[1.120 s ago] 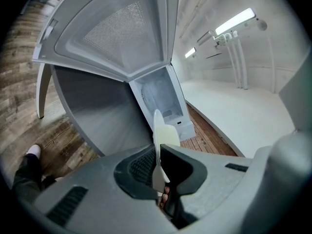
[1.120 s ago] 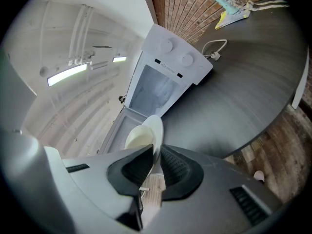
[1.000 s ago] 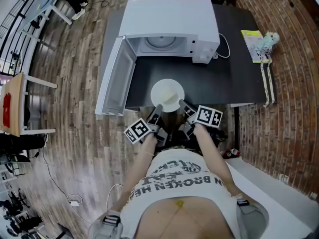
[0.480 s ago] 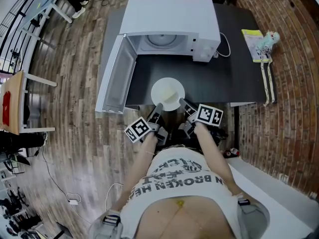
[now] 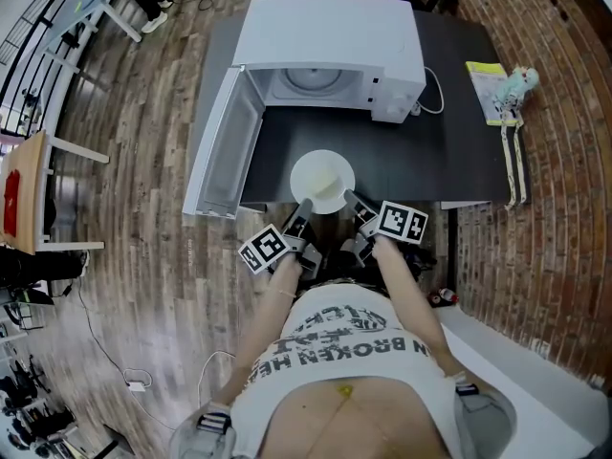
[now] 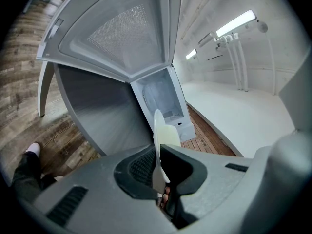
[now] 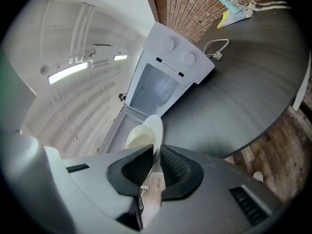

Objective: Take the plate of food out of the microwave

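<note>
Both pairs of tongs are clamped on the near rim of the white plate (image 5: 322,182): the left tongs (image 5: 304,206) pinch it at the near left and the right tongs (image 5: 349,199) at the near right. In the left gripper view the plate (image 6: 158,126) stands edge-on between the dark pads of the left tongs (image 6: 157,155), which press on it from both sides. The right gripper view shows the same hold, with the plate's rim (image 7: 156,128) squeezed in the right tongs (image 7: 155,160). A pale, creamy portion of food (image 6: 170,133) lies on the plate. The plate is out of the microwave (image 5: 330,36), over the front part of the dark counter (image 5: 459,113), near its edge; whether it rests on the counter or hangs just above it cannot be told. The microwave's door (image 5: 225,146) hangs wide open to the left. A white cable (image 5: 432,89) curls beside the microwave, and a yellow booklet (image 5: 483,84) lies toward the counter's right end. The floor (image 5: 143,208) is wood planks.
</note>
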Action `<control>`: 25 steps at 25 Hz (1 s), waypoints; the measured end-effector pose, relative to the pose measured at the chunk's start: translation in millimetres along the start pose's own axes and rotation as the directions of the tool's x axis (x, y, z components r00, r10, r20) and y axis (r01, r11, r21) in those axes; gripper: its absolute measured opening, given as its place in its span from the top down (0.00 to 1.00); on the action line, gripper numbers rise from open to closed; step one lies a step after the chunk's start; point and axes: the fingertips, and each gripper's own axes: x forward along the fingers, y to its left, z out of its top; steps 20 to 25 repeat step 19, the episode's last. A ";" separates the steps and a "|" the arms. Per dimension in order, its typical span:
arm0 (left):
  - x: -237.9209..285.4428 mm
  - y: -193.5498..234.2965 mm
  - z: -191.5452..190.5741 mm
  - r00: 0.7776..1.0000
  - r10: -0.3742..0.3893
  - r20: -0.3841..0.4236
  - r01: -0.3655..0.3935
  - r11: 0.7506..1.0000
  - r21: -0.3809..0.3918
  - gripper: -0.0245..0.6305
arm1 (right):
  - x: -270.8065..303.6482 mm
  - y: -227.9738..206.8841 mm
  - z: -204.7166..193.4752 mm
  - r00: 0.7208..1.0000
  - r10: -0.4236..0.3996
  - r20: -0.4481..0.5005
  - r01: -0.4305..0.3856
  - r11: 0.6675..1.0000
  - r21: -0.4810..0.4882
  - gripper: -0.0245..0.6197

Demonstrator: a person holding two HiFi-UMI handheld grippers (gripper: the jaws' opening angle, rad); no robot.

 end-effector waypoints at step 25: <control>2.2 2.6 -0.2 1.000 0.003 0.004 -0.003 1.000 -0.014 0.92 | 2.4 -3.8 0.4 1.000 -0.003 -0.013 0.003 1.000 0.002 0.89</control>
